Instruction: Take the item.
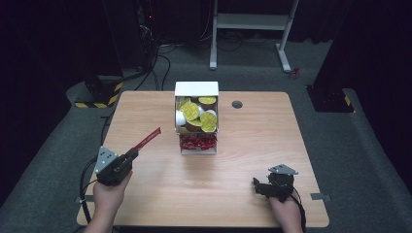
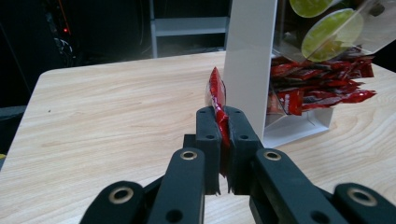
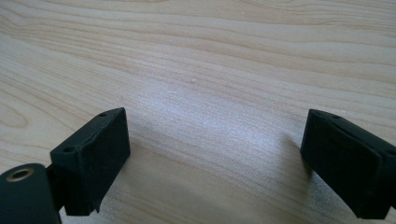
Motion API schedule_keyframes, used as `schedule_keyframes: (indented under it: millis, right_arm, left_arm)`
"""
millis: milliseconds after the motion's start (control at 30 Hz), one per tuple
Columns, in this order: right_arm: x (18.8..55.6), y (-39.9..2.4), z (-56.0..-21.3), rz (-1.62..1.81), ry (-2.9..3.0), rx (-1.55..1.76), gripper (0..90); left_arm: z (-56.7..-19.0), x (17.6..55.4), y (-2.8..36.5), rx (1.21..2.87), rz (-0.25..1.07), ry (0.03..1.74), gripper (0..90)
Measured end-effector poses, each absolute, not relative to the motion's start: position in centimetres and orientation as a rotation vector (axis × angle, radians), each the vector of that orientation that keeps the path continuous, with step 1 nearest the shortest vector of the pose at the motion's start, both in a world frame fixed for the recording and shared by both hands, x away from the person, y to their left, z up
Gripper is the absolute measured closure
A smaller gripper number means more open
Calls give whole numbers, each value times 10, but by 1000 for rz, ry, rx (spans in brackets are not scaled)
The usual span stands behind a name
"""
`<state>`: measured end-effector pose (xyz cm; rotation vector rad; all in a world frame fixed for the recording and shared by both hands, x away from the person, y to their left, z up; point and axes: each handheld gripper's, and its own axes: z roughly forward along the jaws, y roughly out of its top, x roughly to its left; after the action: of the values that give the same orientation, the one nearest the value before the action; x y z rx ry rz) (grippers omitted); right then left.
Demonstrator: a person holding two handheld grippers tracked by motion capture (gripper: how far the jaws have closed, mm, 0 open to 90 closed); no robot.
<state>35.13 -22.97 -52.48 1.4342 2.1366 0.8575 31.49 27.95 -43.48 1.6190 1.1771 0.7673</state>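
A long red sachet [image 1: 148, 138] sticks out from my left gripper [image 1: 132, 154] toward the far right, above the left half of the table. In the left gripper view the jaws are shut on that red sachet [image 2: 218, 100], held on edge, with my left gripper [image 2: 223, 122] just short of the white dispenser box [image 2: 247, 65]. The dispenser [image 1: 196, 116] stands at mid-table, with yellow-lidded cups [image 1: 200, 116] above and more red sachets [image 1: 197, 141] in its lower tray. My right gripper [image 1: 260, 187] rests low near the front right, open; its jaws [image 3: 215, 154] are wide apart over bare wood.
A wooden table [image 1: 252, 145] with a grey grommet [image 1: 237, 104] at the back. Red sachets [image 2: 322, 86] fill the dispenser tray. A white desk frame [image 1: 252, 29] stands beyond on grey carpet; yellow-black striped bases [image 1: 97, 94] sit at the far left.
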Motion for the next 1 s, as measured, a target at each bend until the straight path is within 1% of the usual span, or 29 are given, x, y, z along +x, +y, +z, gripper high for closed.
schedule_keyframes:
  millis: [433,1000]
  right_arm:
    - [351,-230,-525,858,2137,1434,79]
    - [351,-230,-525,857,2136,1431,79]
  left_arm:
    - [-432,325,280,1617,786,1184,855]
    - [-435,355,275,1651,812,1208,855]
